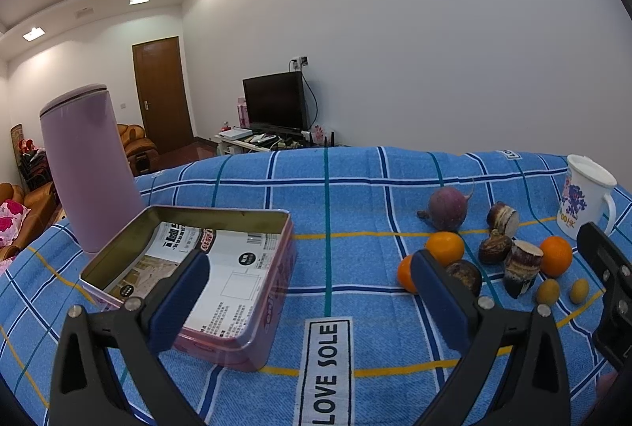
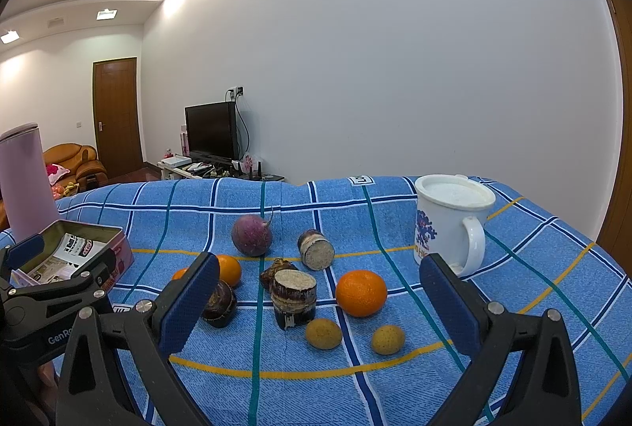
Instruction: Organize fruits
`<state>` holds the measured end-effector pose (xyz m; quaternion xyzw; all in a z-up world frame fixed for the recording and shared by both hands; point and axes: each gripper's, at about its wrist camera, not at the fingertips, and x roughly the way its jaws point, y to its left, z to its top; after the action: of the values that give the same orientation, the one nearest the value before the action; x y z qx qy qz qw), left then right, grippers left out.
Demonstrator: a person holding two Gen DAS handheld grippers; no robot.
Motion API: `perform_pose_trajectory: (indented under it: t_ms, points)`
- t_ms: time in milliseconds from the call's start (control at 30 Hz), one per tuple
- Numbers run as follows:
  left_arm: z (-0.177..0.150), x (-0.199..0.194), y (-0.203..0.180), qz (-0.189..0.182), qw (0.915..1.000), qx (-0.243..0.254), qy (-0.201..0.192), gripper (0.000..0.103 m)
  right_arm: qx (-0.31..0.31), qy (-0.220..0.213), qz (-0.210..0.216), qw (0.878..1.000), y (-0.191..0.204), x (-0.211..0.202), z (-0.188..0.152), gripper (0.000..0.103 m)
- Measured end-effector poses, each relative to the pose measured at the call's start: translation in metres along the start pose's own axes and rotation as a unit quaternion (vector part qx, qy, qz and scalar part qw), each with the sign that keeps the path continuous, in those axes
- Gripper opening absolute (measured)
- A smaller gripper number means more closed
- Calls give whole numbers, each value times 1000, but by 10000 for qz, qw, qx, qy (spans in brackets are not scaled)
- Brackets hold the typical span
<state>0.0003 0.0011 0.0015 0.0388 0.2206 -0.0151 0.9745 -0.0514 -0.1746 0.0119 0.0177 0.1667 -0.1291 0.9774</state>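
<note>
A pink tin box [image 1: 221, 291] lies open on the blue checked cloth, with a printed sheet inside; it also shows in the right wrist view [image 2: 79, 248]. Fruits lie in a loose group: three oranges [image 2: 361, 292] [image 2: 229, 270] [image 1: 446, 247], a purple round root [image 2: 252, 234], brown cut sugarcane pieces [image 2: 294, 297] [image 2: 316, 249], dark water chestnuts [image 2: 219, 303] and two small yellow fruits [image 2: 324, 333] [image 2: 388, 339]. My left gripper [image 1: 310, 291] is open and empty, between box and fruits. My right gripper [image 2: 320, 301] is open and empty, above the fruit group.
A tall pink canister [image 1: 85, 169] stands behind the box. A white lidded mug [image 2: 450, 220] with a blue pattern stands right of the fruits. The cloth [image 2: 395, 386] drops off at the far and right edges. A TV and sofa stand in the room behind.
</note>
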Motion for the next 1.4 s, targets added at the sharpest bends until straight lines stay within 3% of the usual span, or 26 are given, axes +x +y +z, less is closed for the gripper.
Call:
perform_pose_trajectory:
  t_ms: [1400]
  points:
    - [-1, 0, 2, -5, 10000, -8, -2, 103, 62, 53, 2, 10000, -1, 1, -3, 102]
